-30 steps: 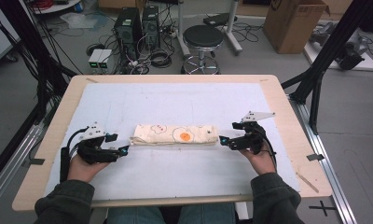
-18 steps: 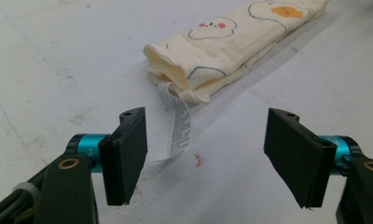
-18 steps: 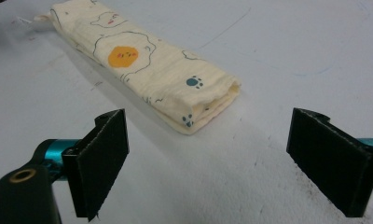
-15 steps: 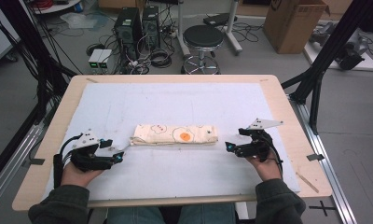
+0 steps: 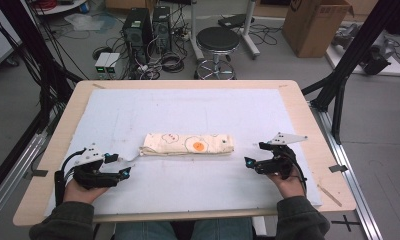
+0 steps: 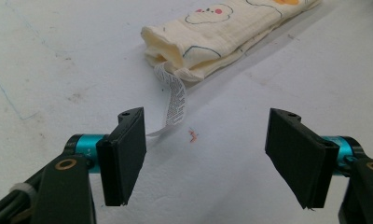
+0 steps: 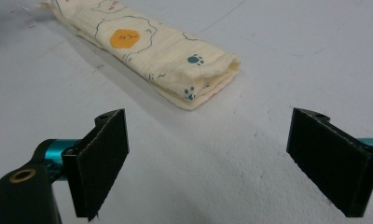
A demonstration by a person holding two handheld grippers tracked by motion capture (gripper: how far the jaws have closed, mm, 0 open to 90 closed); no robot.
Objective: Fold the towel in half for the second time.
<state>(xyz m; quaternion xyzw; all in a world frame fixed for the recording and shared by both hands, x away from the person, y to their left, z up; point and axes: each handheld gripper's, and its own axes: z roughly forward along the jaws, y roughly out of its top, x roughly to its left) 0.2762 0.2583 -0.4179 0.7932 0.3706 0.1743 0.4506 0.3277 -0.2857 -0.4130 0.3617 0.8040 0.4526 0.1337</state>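
A cream cloth (image 5: 188, 145) printed with a fried egg and small cartoon shapes lies folded into a long strip at the middle of the white mat (image 5: 198, 115). Its white care label (image 6: 174, 100) trails out of the left end. My left gripper (image 5: 119, 166) rests near the front left, open and empty, a short way from that end (image 6: 175, 51). My right gripper (image 5: 253, 155) is open and empty too, just right of the cloth's other end (image 7: 208, 74). Neither touches the cloth.
The mat covers a wooden table (image 5: 308, 120). Behind the table stand a black stool (image 5: 218, 42), computer towers (image 5: 148, 25) with cables, and a cardboard box (image 5: 313, 25). Black frame legs (image 5: 348, 75) rise on both sides.
Both hands have drawn back toward the table's front edge and outward, away from the ends of the cloth. The cloth stays where it was.
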